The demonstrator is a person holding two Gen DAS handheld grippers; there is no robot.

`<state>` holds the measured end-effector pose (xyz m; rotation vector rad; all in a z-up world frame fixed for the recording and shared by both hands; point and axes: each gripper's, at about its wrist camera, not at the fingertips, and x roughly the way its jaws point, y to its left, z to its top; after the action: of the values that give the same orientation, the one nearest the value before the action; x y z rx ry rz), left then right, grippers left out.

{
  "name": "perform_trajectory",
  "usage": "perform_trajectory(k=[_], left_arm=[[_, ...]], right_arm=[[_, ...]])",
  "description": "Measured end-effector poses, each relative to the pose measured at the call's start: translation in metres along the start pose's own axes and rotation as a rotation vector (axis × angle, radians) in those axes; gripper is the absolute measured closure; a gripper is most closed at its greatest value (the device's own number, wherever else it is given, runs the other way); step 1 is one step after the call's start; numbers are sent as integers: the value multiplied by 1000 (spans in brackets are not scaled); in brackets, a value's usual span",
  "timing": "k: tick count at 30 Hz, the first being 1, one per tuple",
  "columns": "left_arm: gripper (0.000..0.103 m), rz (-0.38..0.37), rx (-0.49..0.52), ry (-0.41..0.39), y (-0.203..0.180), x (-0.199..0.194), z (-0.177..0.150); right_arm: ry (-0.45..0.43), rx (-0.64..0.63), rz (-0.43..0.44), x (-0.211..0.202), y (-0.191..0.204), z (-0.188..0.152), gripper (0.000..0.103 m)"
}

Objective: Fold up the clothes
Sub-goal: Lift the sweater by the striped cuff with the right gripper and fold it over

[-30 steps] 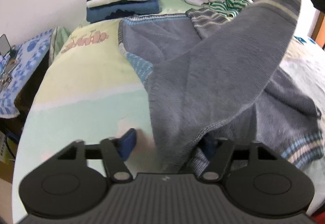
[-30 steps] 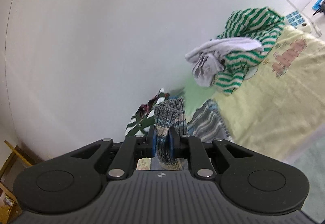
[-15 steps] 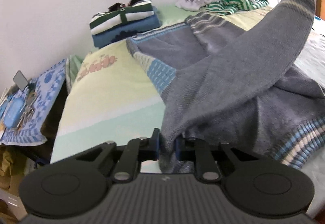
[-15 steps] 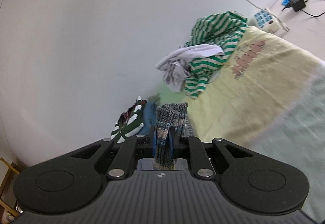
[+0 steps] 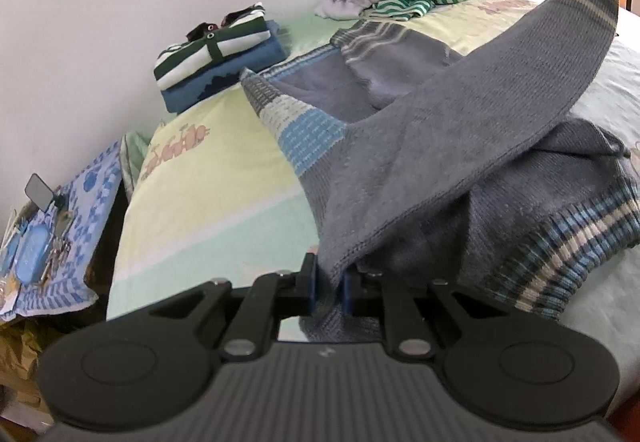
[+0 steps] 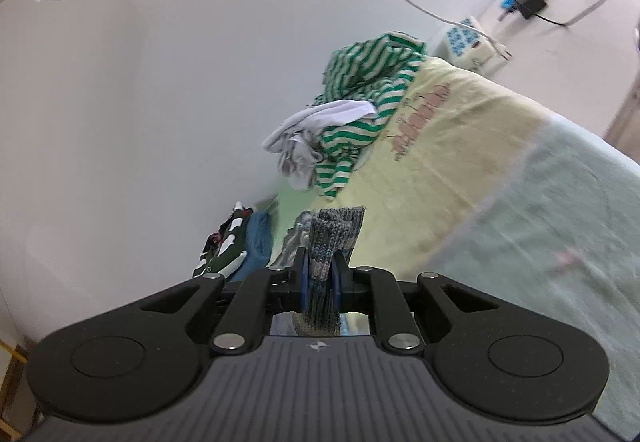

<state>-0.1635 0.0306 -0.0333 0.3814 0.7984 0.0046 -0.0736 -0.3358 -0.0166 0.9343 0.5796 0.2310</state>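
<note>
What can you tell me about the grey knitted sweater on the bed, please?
The grey sweater is a soft knit with ribbed bands striped in blue and cream. It lies spread and partly rumpled on the pale bed cover. The left tongs pinch its near edge. One sleeve rises taut to the right tongs, which clamp its striped cuff.

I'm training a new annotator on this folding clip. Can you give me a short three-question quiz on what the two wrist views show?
1. True or false: the left claw is shut on the grey sweater.
2. What does the right claw pinch? A) the striped cuff B) a towel C) nothing
3. What lies under the folded green-striped shirt in the stack?

Key: 1 true; 2 A; 3 a folded blue garment.
</note>
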Motion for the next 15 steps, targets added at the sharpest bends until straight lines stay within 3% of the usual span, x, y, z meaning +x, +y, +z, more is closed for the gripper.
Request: perform_trajectory(k=[15], left_arm=[[74,-24,72,9,-23,-1,-5]], right_arm=[[-53,45,-124,8,-43,10,92]])
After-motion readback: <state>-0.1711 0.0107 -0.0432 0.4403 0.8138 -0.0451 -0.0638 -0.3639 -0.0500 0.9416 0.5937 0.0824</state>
